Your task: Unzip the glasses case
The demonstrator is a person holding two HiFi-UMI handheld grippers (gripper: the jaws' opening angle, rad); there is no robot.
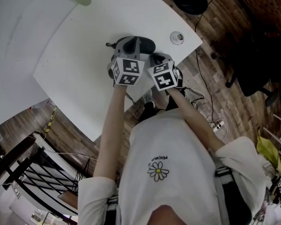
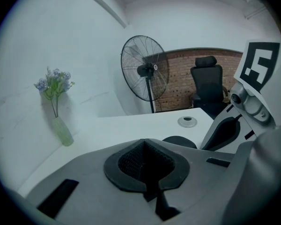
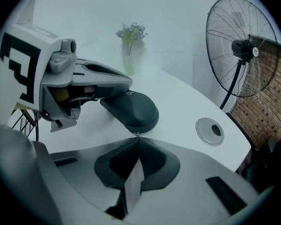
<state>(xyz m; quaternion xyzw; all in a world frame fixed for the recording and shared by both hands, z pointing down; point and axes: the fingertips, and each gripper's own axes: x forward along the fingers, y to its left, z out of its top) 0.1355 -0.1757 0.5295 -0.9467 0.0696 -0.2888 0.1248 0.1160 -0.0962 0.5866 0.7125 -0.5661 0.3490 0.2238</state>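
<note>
Dark glasses case lying on white table. Right gripper pinching small metal zipper pull at case's near end, jaws pressing together on it. Left gripper reaching over case's far-left end as right gripper view shows it, jaws meeting, nothing visible between them. Round grommet sitting near case's right. Flower vase standing well beyond case.
</note>
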